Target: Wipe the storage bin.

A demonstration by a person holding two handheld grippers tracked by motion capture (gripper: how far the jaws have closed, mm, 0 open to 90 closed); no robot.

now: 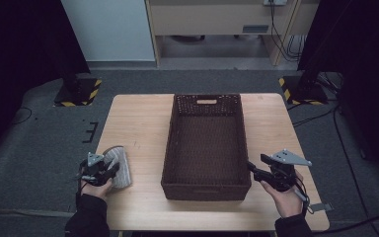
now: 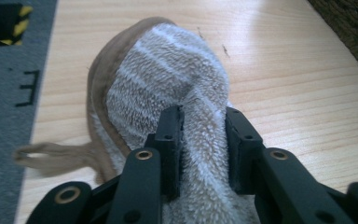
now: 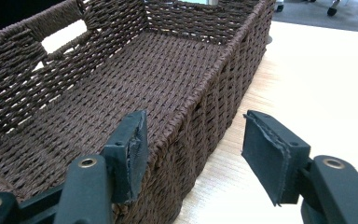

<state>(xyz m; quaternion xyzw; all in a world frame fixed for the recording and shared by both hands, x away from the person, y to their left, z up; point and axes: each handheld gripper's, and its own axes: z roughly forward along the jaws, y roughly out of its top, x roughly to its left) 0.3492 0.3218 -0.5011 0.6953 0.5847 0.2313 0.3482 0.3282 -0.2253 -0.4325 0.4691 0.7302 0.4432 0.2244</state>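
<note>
1. Black jaws of our left gripper (image 2: 204, 140) stand on either side of a bunched fold of the fuzzy towel (image 2: 168, 84), the pads touching its pile, so we judge it pinched.
2. Our right gripper (image 3: 193, 149) is spread, straddling the near right rim of the wicker basket (image 3: 121, 70) without gripping it.
3. We judge the work barely begun: the towel lies on the table (image 1: 138, 123), left of the empty basket, not yet lifted.
4. That towel looks soft, white-striped, tan-edged, with a loop.

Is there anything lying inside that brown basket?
No, the high view shows the woven basket with a bare bottom, and the grey towel lies on the table beside it.
</note>
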